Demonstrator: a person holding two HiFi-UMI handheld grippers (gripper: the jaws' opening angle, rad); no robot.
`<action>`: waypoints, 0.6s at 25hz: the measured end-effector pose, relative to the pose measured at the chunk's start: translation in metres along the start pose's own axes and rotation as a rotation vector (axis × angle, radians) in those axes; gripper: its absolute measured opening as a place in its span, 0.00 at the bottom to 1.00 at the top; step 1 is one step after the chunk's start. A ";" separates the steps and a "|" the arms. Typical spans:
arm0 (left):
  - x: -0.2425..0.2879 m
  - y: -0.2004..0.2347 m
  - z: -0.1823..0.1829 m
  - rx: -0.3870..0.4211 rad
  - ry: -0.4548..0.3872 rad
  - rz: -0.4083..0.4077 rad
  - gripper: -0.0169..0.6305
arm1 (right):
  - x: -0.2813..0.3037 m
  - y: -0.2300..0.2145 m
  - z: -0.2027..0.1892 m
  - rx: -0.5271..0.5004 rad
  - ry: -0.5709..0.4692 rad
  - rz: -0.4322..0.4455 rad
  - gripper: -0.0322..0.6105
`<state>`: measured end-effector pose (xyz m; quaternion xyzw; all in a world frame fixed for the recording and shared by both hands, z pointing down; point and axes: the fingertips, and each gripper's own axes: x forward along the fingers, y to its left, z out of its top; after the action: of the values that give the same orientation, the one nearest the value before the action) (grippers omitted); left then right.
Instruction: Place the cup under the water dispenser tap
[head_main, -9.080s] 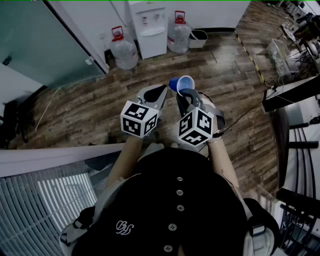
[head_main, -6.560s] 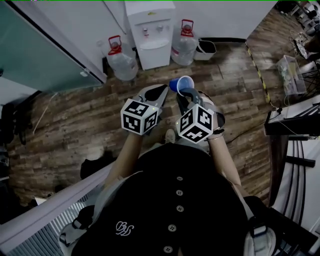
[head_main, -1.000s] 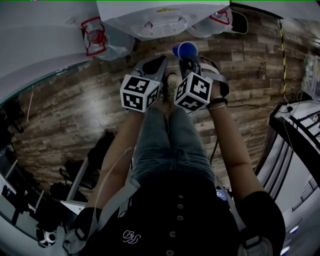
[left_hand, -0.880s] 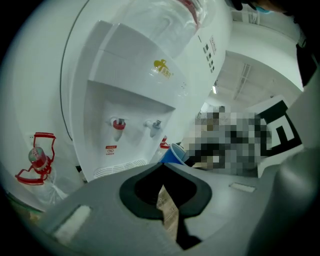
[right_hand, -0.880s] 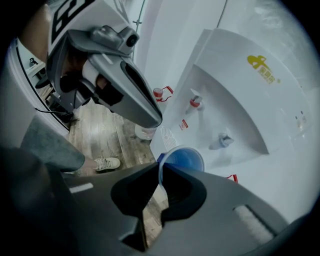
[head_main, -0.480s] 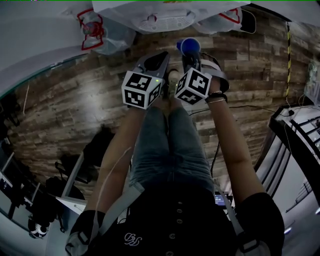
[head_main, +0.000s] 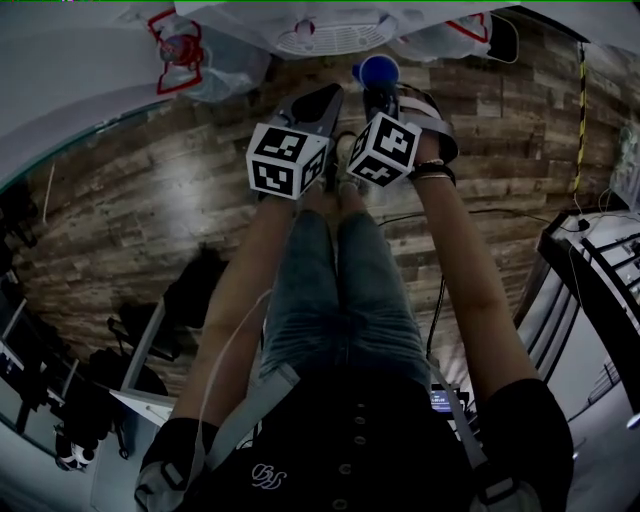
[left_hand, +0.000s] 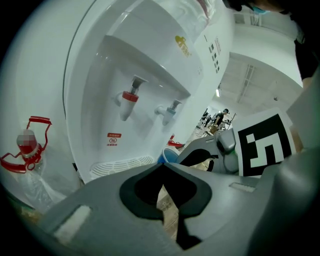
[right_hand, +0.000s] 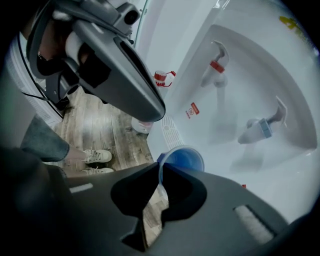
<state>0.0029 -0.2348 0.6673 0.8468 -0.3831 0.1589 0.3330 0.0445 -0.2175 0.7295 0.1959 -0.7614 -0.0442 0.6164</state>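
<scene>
Dispenser of white plastic (left_hand: 150, 65) shows a red tap (left_hand: 131, 97), a blue tap (left_hand: 172, 107), a yellow logo (left_hand: 184, 46) and a small red label (left_hand: 114, 140), both unreadable. A clear water bottle with a red handle (left_hand: 30, 180) stands beside it. The right gripper (right_hand: 159, 172) has its fingers clamped on the rim of a blue plastic cup (right_hand: 182, 159), seemingly empty, held before the recess, lower than the blue tap; the left gripper (left_hand: 162, 167) has its fingers together on nothing.

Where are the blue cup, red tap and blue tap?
blue cup (right_hand: 185, 159), right gripper view, on its inside wall
red tap (right_hand: 216, 65), right gripper view, on its red collar
blue tap (right_hand: 263, 129), right gripper view, on its blue collar
</scene>
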 end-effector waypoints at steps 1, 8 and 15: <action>0.001 0.001 0.000 0.004 0.001 0.000 0.03 | 0.004 0.000 -0.001 -0.006 0.006 0.004 0.09; 0.004 0.018 0.003 0.044 0.025 -0.005 0.03 | 0.024 -0.008 -0.006 -0.056 0.051 -0.010 0.09; 0.009 0.026 0.006 0.032 0.018 0.008 0.03 | 0.039 -0.036 -0.002 -0.101 0.085 -0.044 0.09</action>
<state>-0.0111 -0.2564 0.6796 0.8491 -0.3809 0.1737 0.3221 0.0483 -0.2638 0.7551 0.1829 -0.7268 -0.0877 0.6562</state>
